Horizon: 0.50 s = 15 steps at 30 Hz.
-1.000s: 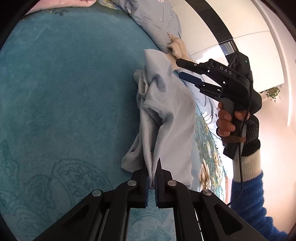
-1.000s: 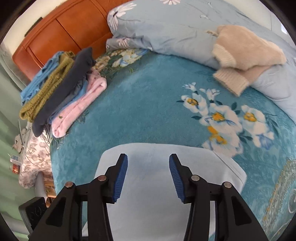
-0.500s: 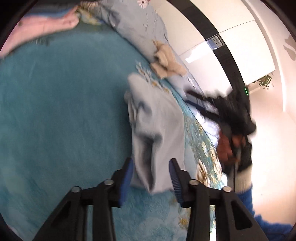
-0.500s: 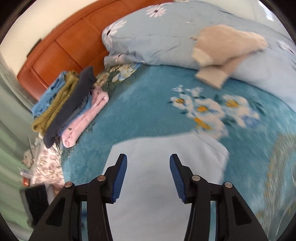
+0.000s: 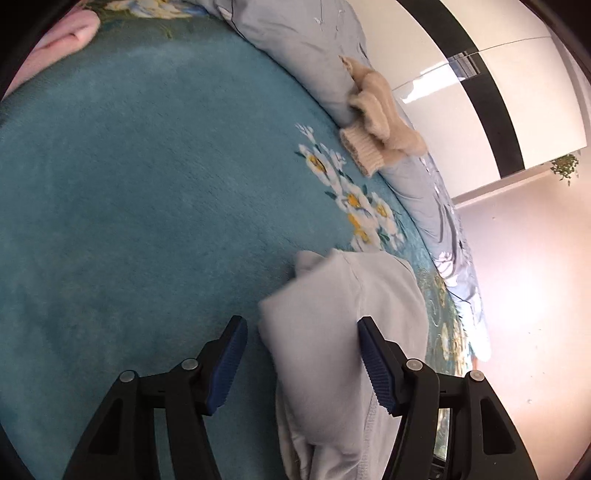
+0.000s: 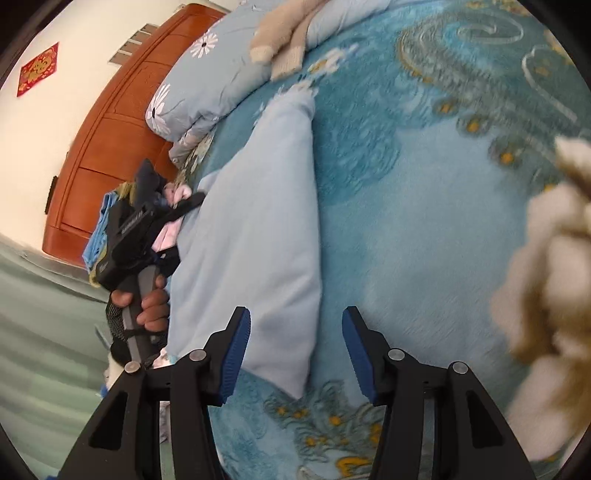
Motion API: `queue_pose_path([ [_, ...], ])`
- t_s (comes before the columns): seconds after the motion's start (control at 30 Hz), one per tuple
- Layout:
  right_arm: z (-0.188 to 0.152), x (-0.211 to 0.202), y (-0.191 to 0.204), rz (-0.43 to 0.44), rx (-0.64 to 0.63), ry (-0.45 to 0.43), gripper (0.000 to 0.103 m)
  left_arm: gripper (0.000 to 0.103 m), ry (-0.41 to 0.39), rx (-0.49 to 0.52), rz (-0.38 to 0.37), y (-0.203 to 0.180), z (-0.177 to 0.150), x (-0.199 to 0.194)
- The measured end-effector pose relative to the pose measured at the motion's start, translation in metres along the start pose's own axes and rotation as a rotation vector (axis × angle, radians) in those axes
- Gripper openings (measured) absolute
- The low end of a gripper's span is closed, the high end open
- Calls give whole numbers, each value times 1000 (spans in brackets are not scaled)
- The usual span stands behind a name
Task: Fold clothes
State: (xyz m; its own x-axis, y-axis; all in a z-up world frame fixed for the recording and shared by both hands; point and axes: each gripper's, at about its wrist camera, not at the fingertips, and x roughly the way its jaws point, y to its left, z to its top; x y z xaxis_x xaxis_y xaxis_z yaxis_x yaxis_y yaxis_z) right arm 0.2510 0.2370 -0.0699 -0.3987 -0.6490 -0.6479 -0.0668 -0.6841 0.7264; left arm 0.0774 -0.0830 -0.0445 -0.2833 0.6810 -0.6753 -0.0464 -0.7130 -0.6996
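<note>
Fingers: left gripper spread wide, released, straddling the folded pale blue garment; right gripper likewise parted, grasping nothing. Garment: flat on teal blanket, below the beige sweater; apparently set down, fold finished.

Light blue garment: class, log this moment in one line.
left gripper: open | right gripper: open | light blue garment: folded, lying on bed

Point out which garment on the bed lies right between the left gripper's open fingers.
The light blue garment: folded, it lies between the open left gripper. The beige knit sweater is farther off on the floral quilt; the pink garment sits at the bed's far edge.
</note>
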Motion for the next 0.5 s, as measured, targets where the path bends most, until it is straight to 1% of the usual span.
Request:
queue_pose_path([
  [0.03,-4,0,2,-4,0,-11,53,66,11,8,-5,-2,-2,2],
  [0.07,-7,0,3,11,15,-18,53,66,21,15,-10,-5,-4,3],
  [0.13,-14,2,3,59,54,-27,53,66,16,12,-17,-6,-5,5],
  [0.17,-17,3,1,63,66,-32,48,64,12,8,-20,-7,-5,6],
  [0.2,-19,4,0,60,76,-39,39,64,7,5,-23,-7,-5,7],
  [0.23,-22,5,-1,56,85,-46,32,62,3,1,-26,-7,-6,8],
  [0.27,-23,5,-3,59,97,-49,20,57,-2,-2,-29,-8,-6,9],
  [0.3,-23,5,-6,65,111,-46,10,42,-6,-6,-33,-8,-6,10],
  [0.33,-20,4,-8,78,114,-38,10,33,-11,-9,-36,-9,-7,11],
  [0.37,-17,3,-8,92,113,-29,8,29,-20,-14,-42,-9,-8,10],
  [0.43,-6,-3,-7,123,99,-16,7,24,-51,-24,-54,-12,-13,5],
  [0.5,16,-18,-3,137,40,-18,7,23,-74,-35,-74,-16,-24,-6],
])
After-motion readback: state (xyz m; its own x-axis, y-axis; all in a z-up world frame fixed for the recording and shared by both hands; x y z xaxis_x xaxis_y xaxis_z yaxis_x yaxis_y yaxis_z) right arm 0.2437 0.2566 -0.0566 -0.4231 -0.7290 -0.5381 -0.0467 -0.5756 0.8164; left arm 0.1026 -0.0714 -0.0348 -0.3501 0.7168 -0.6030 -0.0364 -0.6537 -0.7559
